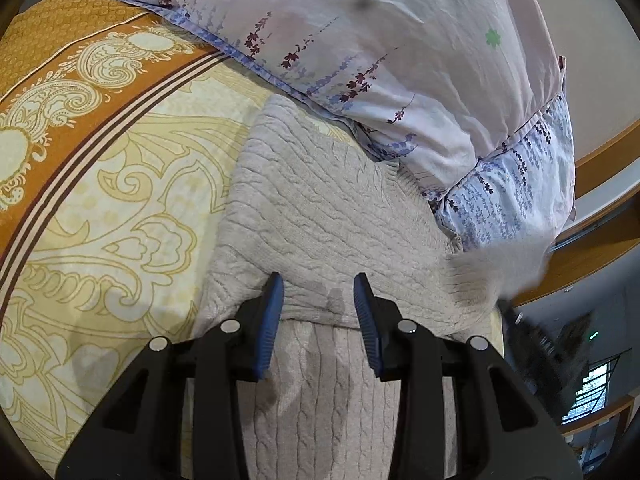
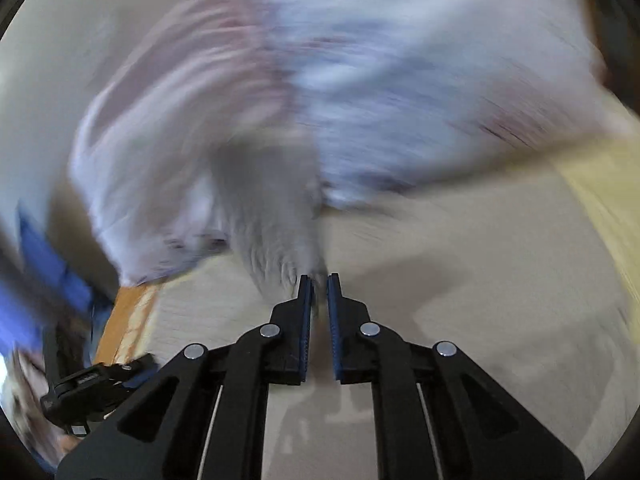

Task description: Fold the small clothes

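A beige cable-knit sweater (image 1: 316,216) lies on the bed, partly folded, its far end against a pillow. My left gripper (image 1: 319,292) is open and empty, hovering over the sweater's folded edge. In the right wrist view, which is heavily blurred by motion, my right gripper (image 2: 319,284) is shut on a grey-beige flap of the sweater (image 2: 276,216) that stretches up and away from the fingertips. That lifted flap also shows blurred in the left wrist view (image 1: 500,268), at the right.
A floral white and lavender pillow (image 1: 360,40) lies past the sweater. The yellow and orange paisley bed sheet (image 1: 100,160) spreads to the left. A wooden bed edge (image 1: 592,256) runs along the right. The left gripper's blue fingers (image 2: 44,256) show blurred in the right wrist view.
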The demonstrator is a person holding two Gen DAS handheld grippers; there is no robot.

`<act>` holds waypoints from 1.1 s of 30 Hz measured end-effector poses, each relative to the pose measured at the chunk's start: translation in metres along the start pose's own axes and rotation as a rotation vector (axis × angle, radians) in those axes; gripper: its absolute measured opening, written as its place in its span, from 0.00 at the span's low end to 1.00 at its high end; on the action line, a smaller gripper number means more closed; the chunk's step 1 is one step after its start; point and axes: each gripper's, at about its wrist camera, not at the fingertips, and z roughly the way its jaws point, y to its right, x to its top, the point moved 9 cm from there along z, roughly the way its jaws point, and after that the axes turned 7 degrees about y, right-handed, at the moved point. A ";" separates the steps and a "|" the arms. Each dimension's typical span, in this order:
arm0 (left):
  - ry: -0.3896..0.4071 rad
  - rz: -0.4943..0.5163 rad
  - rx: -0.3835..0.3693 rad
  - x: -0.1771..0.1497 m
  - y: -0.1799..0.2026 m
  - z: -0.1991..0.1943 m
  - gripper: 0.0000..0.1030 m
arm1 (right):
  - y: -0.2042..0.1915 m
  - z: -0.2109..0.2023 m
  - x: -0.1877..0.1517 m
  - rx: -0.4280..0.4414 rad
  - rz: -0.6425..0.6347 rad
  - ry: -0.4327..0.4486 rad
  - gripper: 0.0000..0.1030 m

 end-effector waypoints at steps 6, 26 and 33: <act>-0.001 -0.003 0.000 0.000 0.000 0.000 0.36 | 0.076 -0.015 0.003 -0.022 0.278 -0.064 0.46; -0.007 -0.017 -0.018 0.000 0.001 0.001 0.41 | 0.079 -0.011 0.007 -0.024 0.204 -0.027 0.07; -0.011 0.084 -0.005 -0.013 0.013 -0.022 0.49 | 0.085 -0.016 0.000 -0.053 0.173 -0.077 0.27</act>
